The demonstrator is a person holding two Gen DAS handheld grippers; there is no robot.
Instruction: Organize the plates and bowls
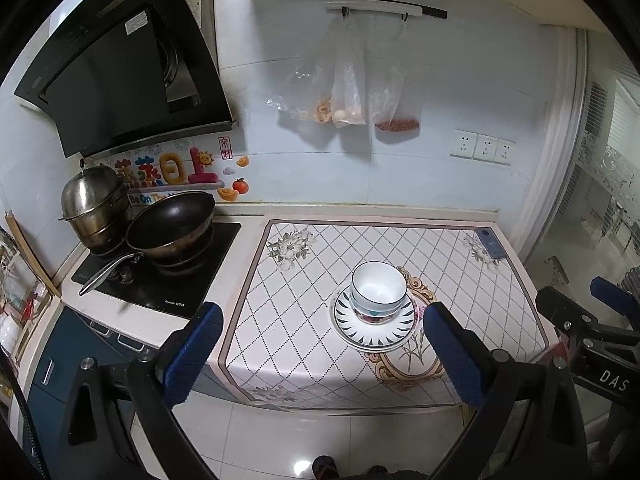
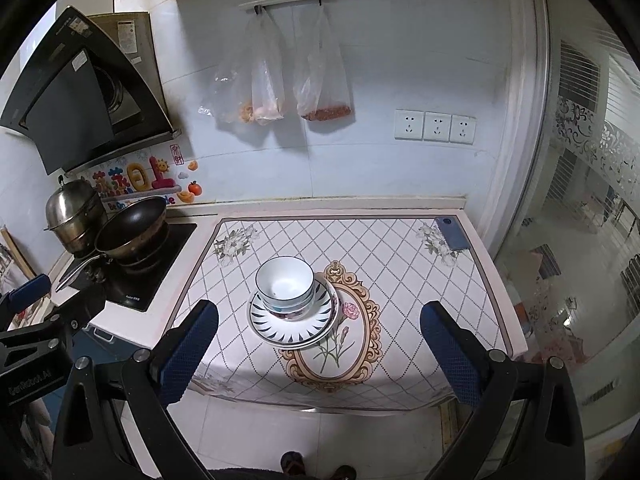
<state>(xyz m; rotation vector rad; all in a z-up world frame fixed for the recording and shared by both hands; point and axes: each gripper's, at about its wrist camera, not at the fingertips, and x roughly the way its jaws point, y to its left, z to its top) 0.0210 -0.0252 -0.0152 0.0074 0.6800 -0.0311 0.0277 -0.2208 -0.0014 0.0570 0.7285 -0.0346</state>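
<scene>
Both tongs held wide apart, empty, back from the counter edge: left gripper (image 1: 323,344), right gripper (image 2: 319,344). Bowls (image 2: 285,286) nested together on stacked plates (image 2: 294,326), standing on the patterned cloth (image 2: 400,248) mid-counter. Wok (image 1: 170,220) and steamer pot (image 1: 94,204) sit on the hob at left.

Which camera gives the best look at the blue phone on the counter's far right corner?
The right wrist view. There the phone lies nearer the picture's middle, so its flat blue back and round camera show clearly against the patterned mat. The left wrist view shows the phone too, but smaller and more skewed toward the edge.
</scene>
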